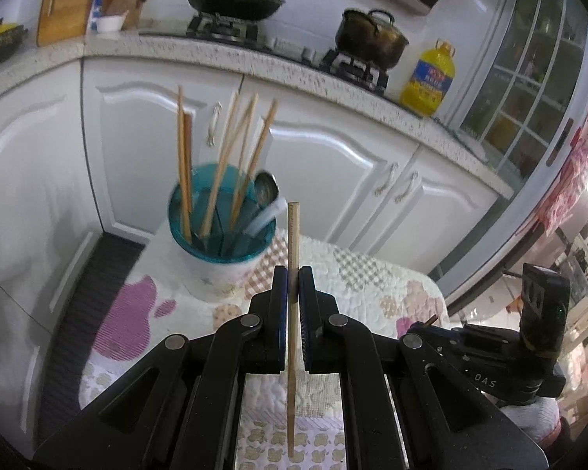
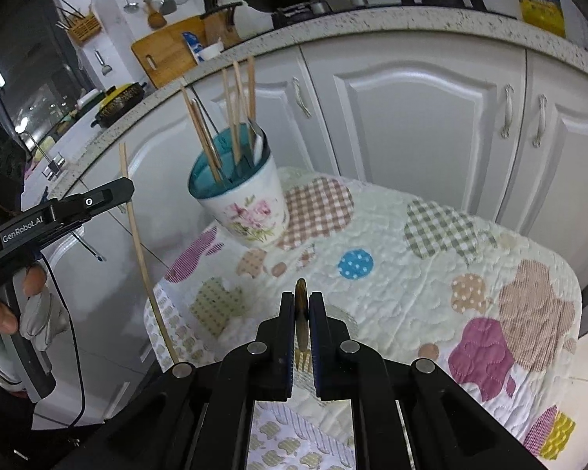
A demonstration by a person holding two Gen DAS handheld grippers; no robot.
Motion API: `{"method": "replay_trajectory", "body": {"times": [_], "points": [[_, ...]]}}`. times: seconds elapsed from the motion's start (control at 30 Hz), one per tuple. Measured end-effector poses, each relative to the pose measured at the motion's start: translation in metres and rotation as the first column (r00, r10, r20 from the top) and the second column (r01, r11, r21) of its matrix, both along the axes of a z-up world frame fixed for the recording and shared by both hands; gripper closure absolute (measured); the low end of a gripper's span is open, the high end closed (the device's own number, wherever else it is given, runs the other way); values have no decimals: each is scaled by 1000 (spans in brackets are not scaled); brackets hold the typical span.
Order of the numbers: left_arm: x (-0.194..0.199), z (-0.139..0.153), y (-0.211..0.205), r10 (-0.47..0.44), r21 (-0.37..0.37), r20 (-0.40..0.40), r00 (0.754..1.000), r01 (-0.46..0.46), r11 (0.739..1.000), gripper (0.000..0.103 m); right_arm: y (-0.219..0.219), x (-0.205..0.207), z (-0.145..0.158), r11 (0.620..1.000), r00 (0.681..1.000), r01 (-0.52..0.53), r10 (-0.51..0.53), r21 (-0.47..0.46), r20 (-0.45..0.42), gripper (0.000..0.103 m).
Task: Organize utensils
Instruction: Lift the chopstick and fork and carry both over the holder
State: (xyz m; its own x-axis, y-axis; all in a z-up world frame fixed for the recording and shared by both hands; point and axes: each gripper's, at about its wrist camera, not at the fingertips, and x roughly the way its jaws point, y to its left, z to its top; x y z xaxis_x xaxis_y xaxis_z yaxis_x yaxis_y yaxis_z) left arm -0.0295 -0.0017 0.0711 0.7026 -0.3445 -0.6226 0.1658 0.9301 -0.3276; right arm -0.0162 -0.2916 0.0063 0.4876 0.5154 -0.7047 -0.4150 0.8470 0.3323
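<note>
Left gripper (image 1: 293,274) is clamped on a single chopstick (image 1: 293,231), held upright near its upper third, just short of the cup (image 1: 219,243) on the quilted table (image 1: 372,274). The stick looks light, stiff and thin, likely to pivot between the pads. Right gripper (image 2: 301,305) pinches a small fork (image 2: 300,325), tines toward the camera, level, farther from the cup.

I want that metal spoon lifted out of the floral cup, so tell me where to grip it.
Grip the metal spoon at its bowl, the only part above the teal-lined floral cup's rim. Bring the tongs straight down from above: it leans on the rim with wooden chopsticks beside it, its handle buried inside.
</note>
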Motion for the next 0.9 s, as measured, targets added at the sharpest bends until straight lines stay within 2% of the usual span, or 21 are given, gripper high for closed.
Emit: {"method": "replay_trajectory", "body": {"times": [0.3, 0.53, 0.8, 0.9], "points": [[7, 49, 37, 99, -22, 113, 989, -97, 995, 99, 17, 10, 38, 999, 997, -39, 38, 21, 72, 97], [27, 80, 52, 161, -12, 205, 966, -162, 987, 99, 37, 22, 73, 997, 988, -80, 77, 21, 133, 97], [65, 93, 60, 216, -1, 256, 942, -223, 975, 99, 67, 50, 103, 994, 977, -107, 98, 35, 188, 97], [79, 94, 55, 221, 26, 283, 933, -238, 971, 99, 79, 67, 107, 993, 976, -111, 101, 42, 192, 97]]}}
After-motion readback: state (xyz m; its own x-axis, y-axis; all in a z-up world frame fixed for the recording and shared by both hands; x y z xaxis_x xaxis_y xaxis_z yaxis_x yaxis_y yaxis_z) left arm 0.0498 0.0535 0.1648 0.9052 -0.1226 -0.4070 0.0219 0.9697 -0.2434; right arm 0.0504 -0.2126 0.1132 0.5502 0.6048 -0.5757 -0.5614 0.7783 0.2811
